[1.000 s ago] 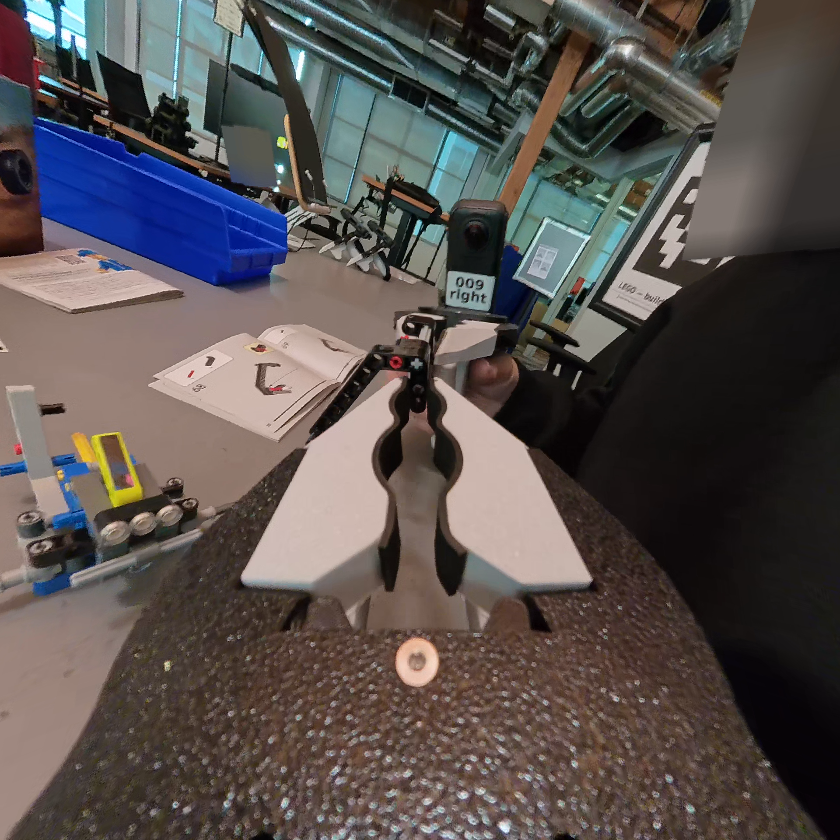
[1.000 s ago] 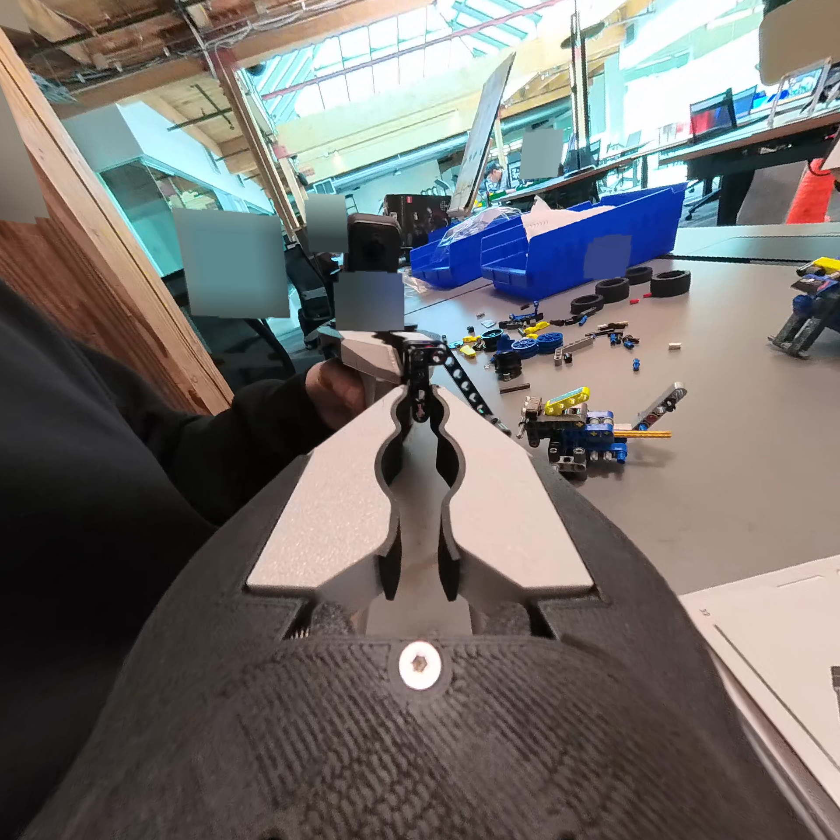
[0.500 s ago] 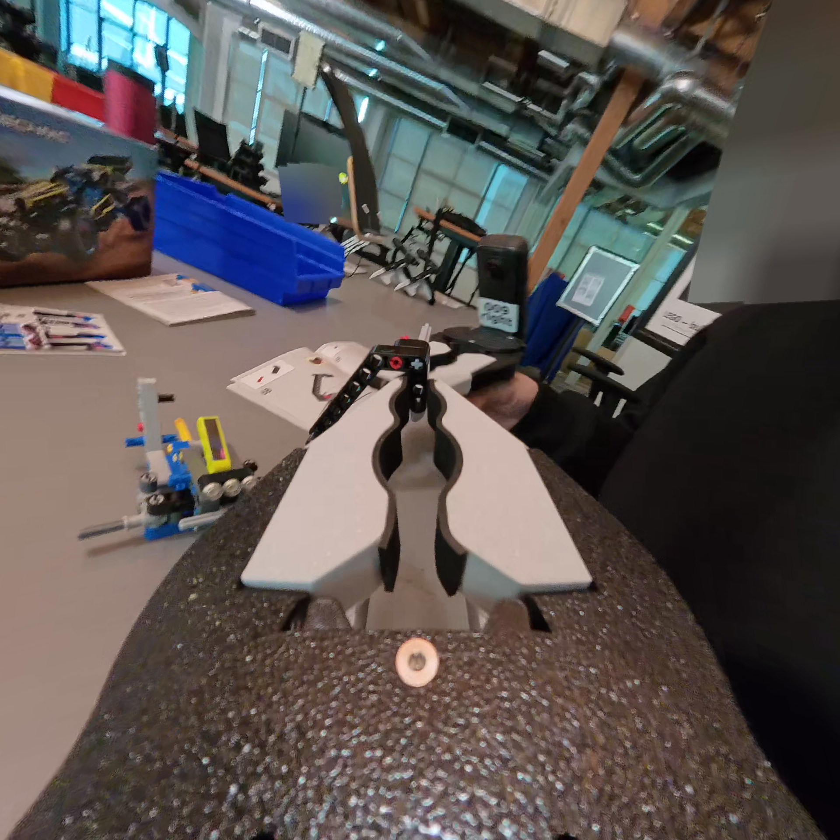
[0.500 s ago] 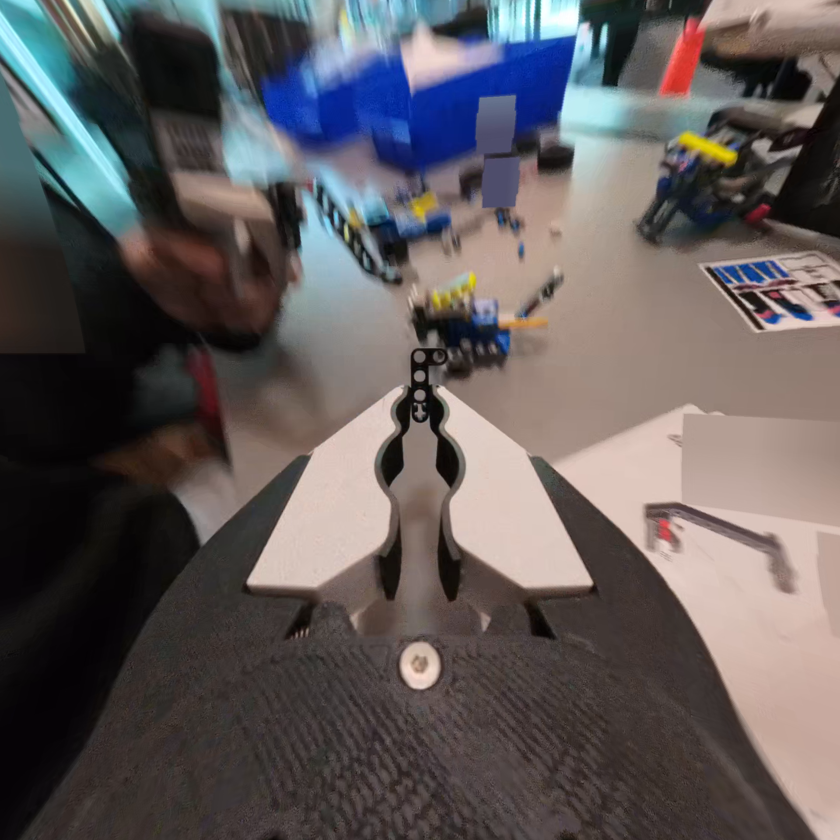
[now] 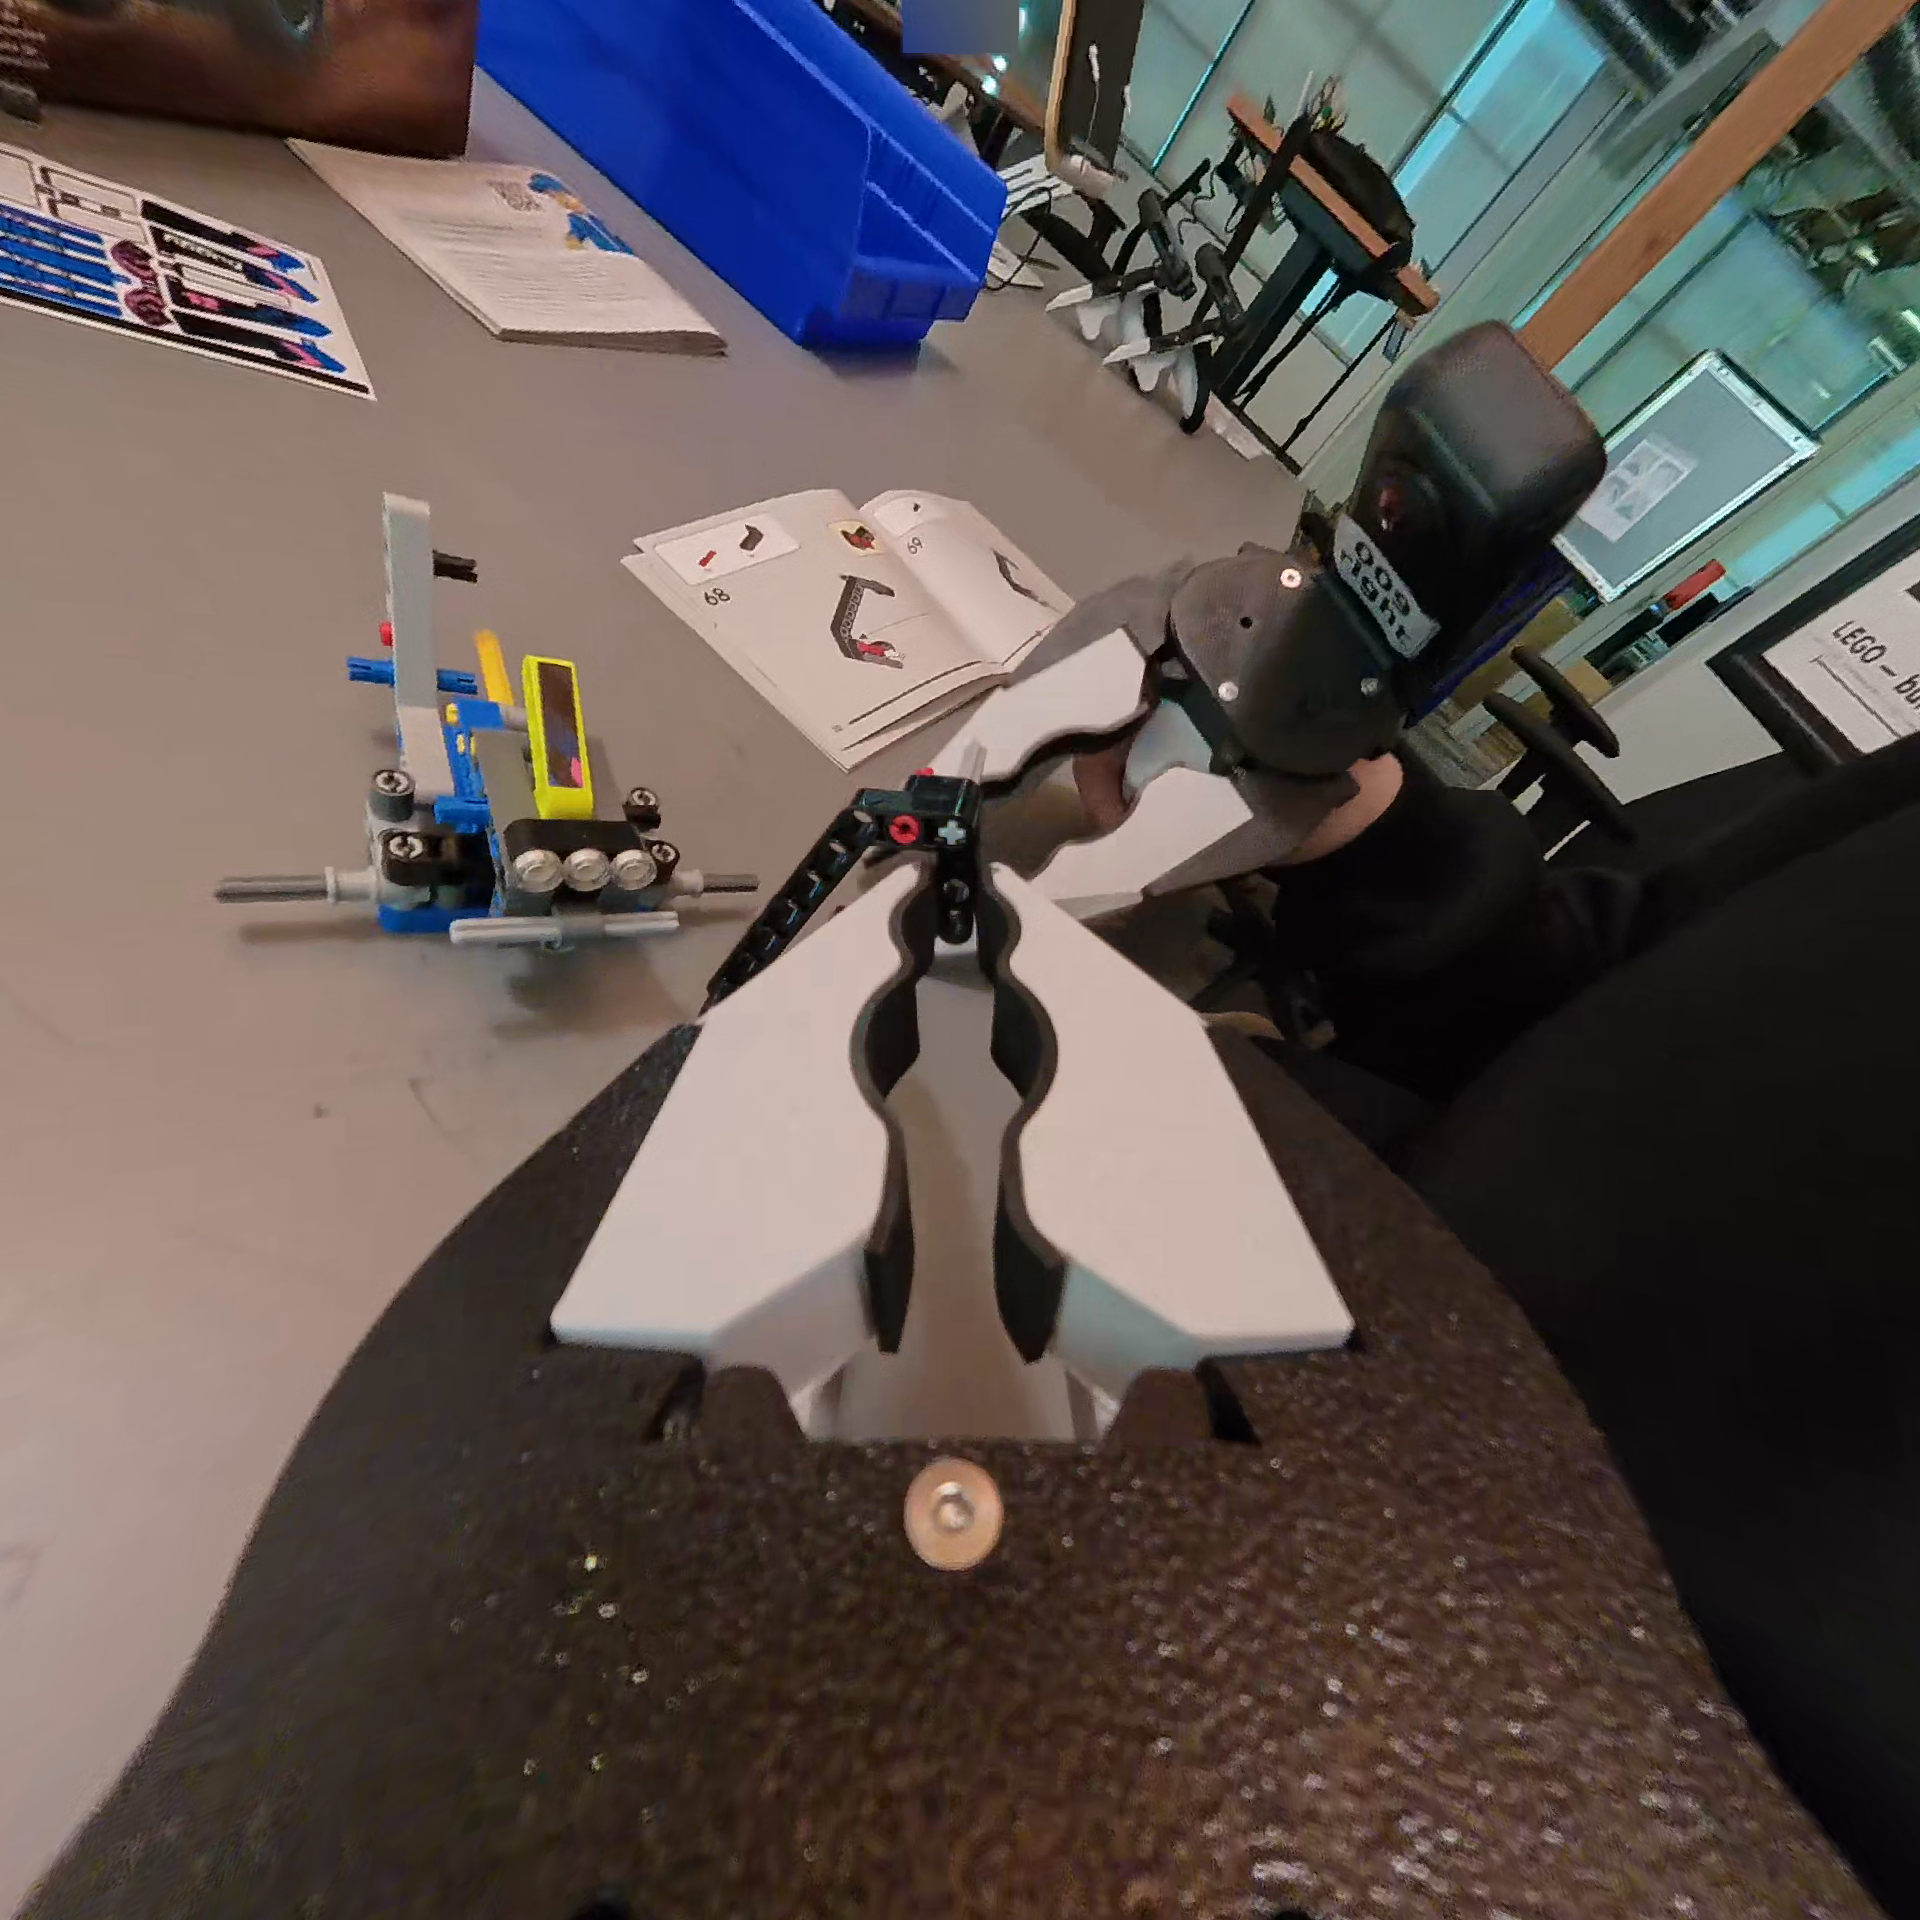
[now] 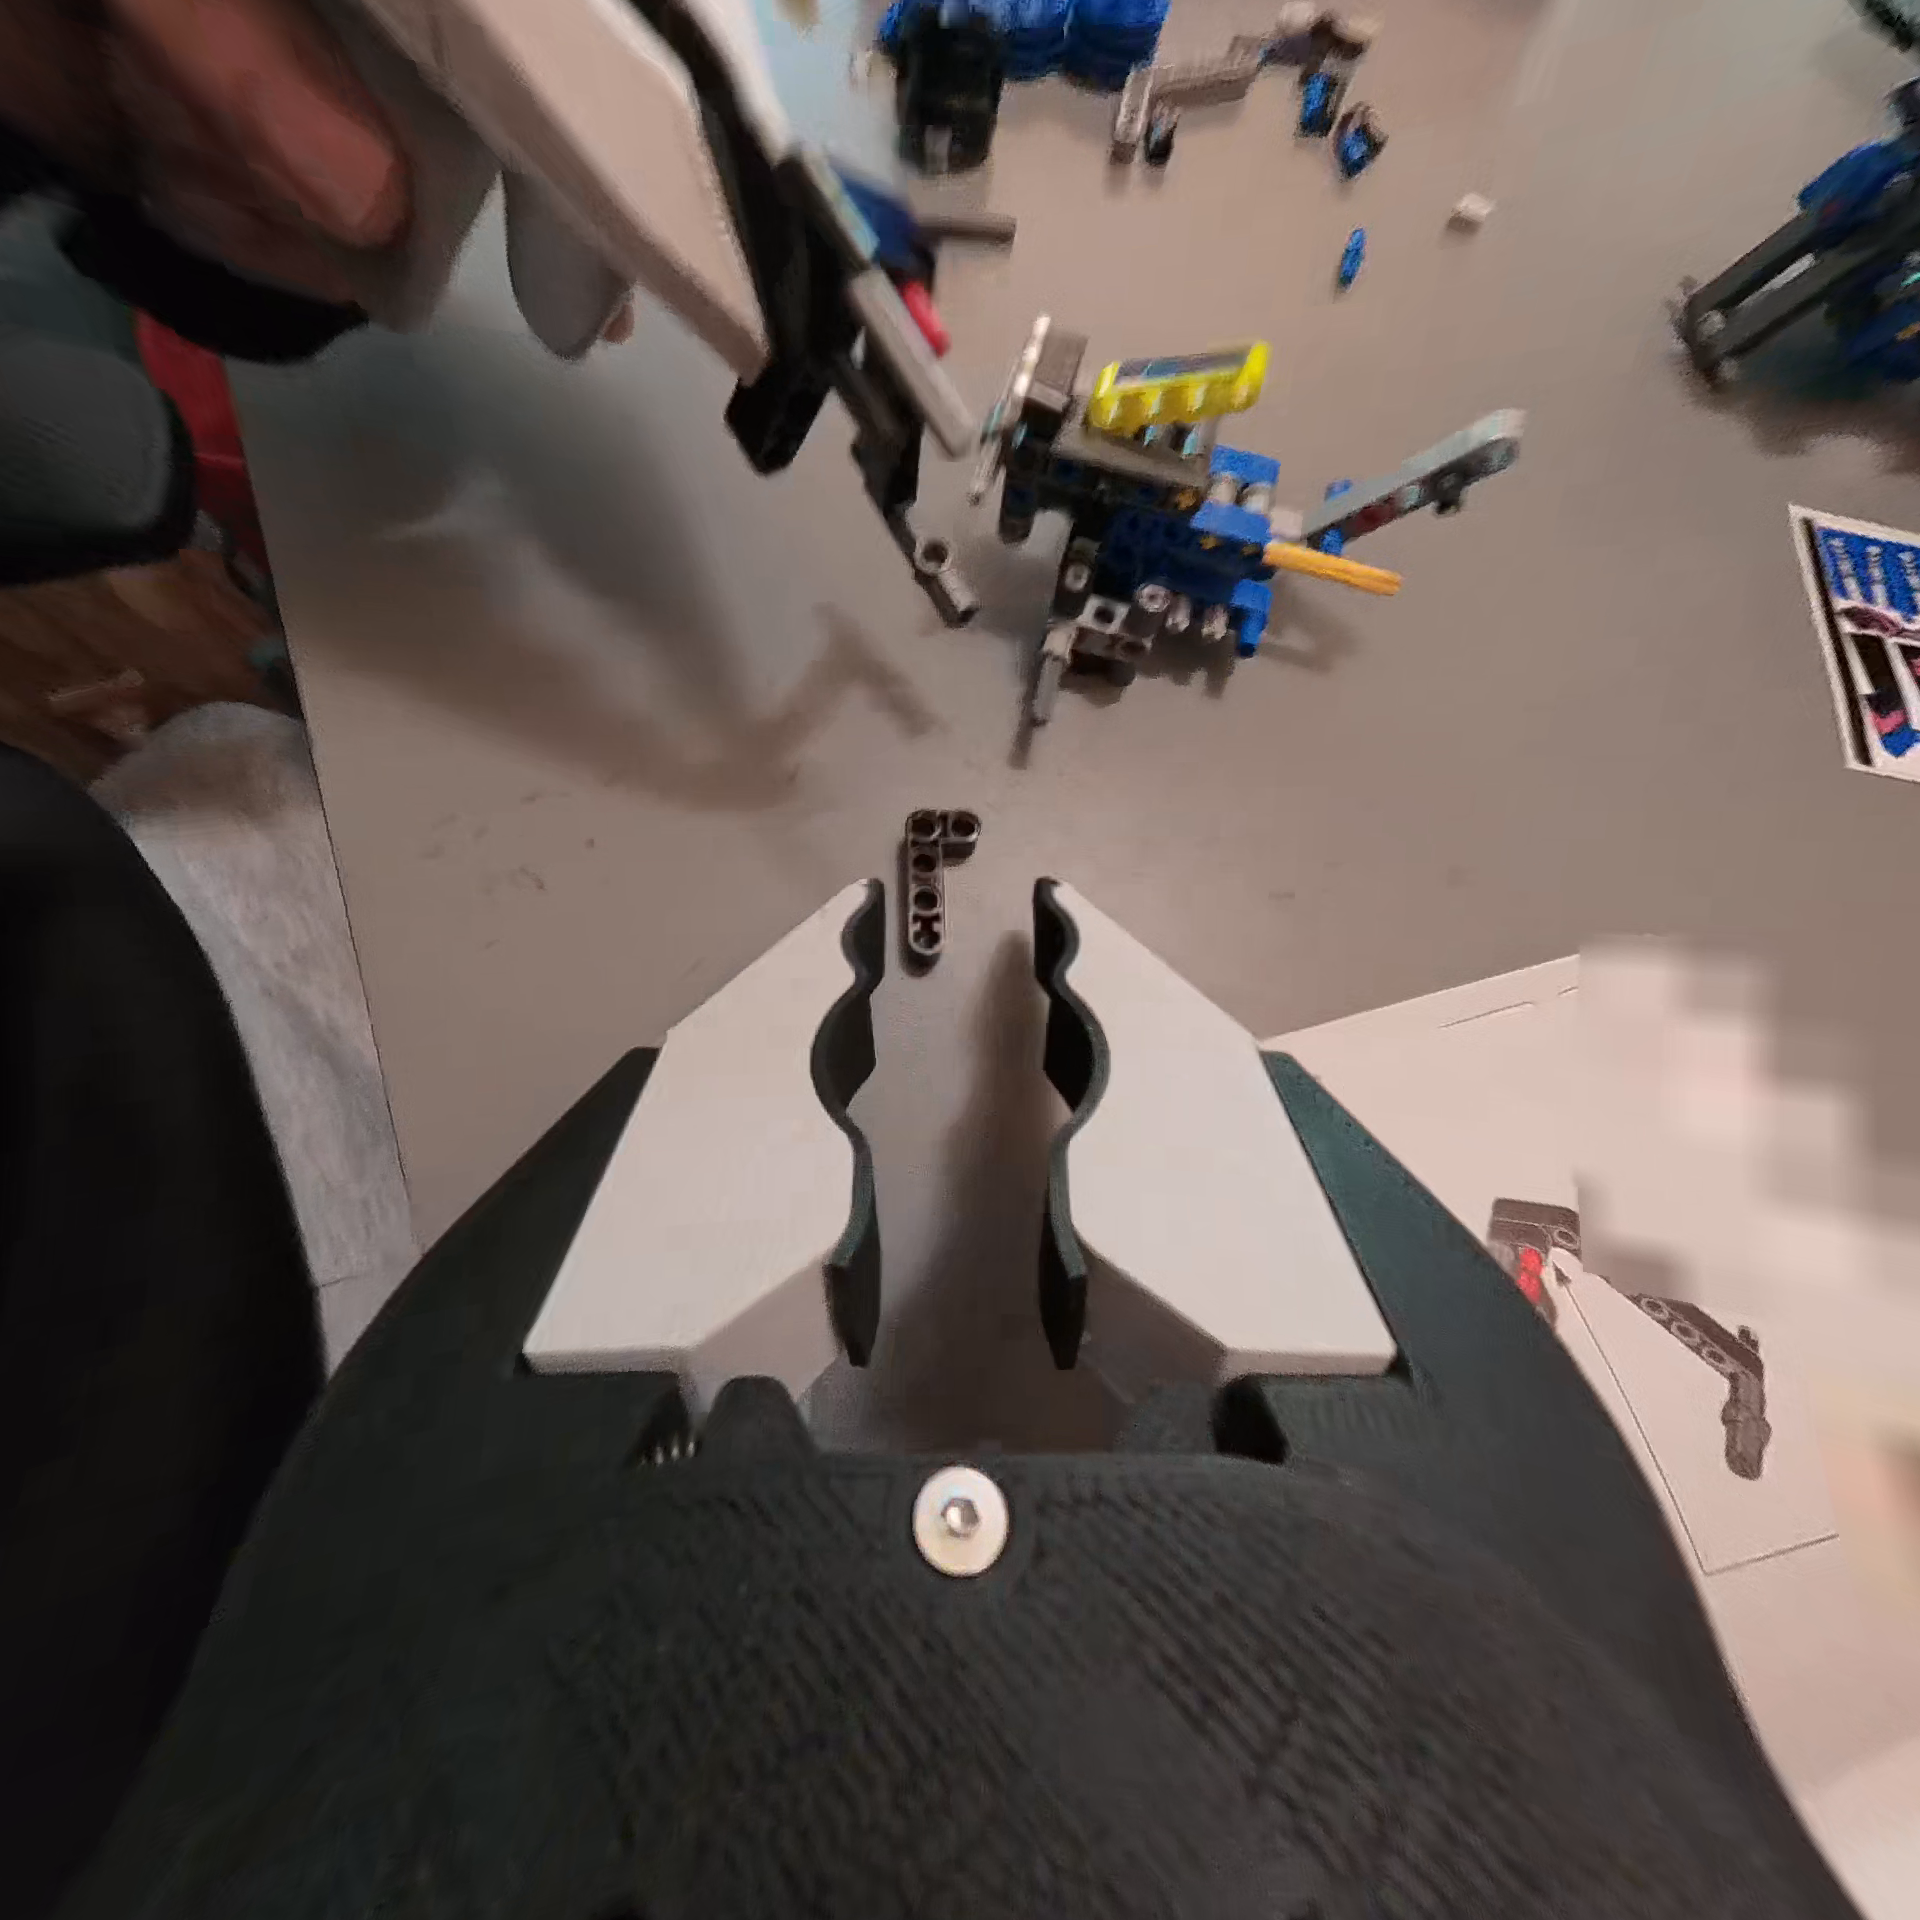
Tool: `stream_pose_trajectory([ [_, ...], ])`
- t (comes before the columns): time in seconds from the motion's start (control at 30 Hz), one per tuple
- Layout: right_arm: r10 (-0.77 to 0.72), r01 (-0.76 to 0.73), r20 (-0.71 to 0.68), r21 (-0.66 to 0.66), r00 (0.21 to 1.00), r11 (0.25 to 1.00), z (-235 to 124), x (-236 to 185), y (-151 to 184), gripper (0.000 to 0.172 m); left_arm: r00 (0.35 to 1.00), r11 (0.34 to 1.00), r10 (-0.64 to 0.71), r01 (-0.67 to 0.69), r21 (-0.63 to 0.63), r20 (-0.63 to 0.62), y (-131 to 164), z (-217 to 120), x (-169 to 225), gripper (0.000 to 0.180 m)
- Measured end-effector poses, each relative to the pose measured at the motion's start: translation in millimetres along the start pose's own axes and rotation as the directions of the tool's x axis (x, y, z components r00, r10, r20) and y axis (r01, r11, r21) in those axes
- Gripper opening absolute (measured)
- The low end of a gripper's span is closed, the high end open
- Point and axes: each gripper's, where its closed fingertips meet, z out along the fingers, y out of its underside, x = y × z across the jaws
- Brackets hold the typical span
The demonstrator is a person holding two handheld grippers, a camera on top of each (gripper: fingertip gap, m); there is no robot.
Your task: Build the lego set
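My left gripper (image 5: 951, 883) is shut on a black beam assembly (image 5: 925, 821) that carries a red pin; its long black beam (image 5: 800, 914) hangs down to the left. The assembly also shows in the right wrist view (image 6: 873, 416), blurred at the top left. My right gripper (image 6: 954, 894) is open low over the grey table (image 6: 623, 831). A small black L-shaped beam (image 6: 928, 894) lies between its fingertips, close to the left pad and well clear of the right one. The right gripper (image 5: 1023, 831) also shows open just beyond the left one's tips.
A blue, yellow and grey model (image 5: 499, 790) stands on the table; it also shows ahead in the right wrist view (image 6: 1143, 499). An open instruction booklet (image 5: 862, 613), a blue bin (image 5: 748, 156) and a sticker sheet (image 5: 177, 270) lie farther off. Loose parts (image 6: 1195, 94) and another model (image 6: 1818, 270) are scattered beyond.
The two grippers met at the assembly, then my right one pulled away gripping the small L-shaped beam, dropped to the table and opened. My left gripper tilted down, still gripping the assembly.
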Motion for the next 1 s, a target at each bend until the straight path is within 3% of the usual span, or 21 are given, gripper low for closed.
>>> stream_pose_trajectory([
  [0.03,0.033,-0.034,0.022,0.062,0.999,0.997,-5.2,-0.8,-8.7,0.027,1.000,1.000,0.001,-0.001,0.003,-0.013,-0.5,0.2,2.3,0.004],
  [0.13,0.181,-0.254,0.247,0.304,0.952,0.918,-23.8,-17.2,-47.4,0.019,0.998,1.000,0.019,-0.018,0.012,-0.063,-2.6,2.2,12.8,0.004],
  [0.2,0.249,-0.402,0.400,0.365,0.882,0.840,-33.0,-23.9,-62.3,0.018,0.995,0.999,0.036,-0.034,0.019,-0.094,-4.2,3.4,20.1,0.004],
  [0.27,0.255,-0.454,0.465,0.388,0.848,0.802,-39.2,-25.3,-67.7,0.017,0.993,0.999,0.049,-0.048,0.006,-0.107,-2.9,4.2,24.4,0.004],
  [0.43,0.231,-0.507,0.548,0.431,0.804,0.746,-53.9,-28.6,-78.1,0.013,0.989,0.997,0.081,-0.083,-0.009,-0.126,-4.9,4.5,37.1,0.004],
  [0.6,0.196,-0.509,0.579,0.447,0.792,0.736,-57.9,-34.3,-81.9,0.003,0.984,0.993,0.108,-0.113,-0.028,-0.140,-4.4,6.0,47.4,0.004],
  [0.87,0.148,-0.481,0.589,0.461,0.795,0.746,-58.5,-38.7,-81.6,0.002,0.976,0.977,0.197,-0.203,-0.060,-0.092,-3.8,3.6,49.7,0.004],
  [1.0,0.138,-0.482,0.591,0.475,0.795,0.736,-60.6,-39.2,-88.1,0.002,0.967,0.974,0.225,-0.227,-0.002,-0.121,-9.2,0.0,52.2,0.004],
])
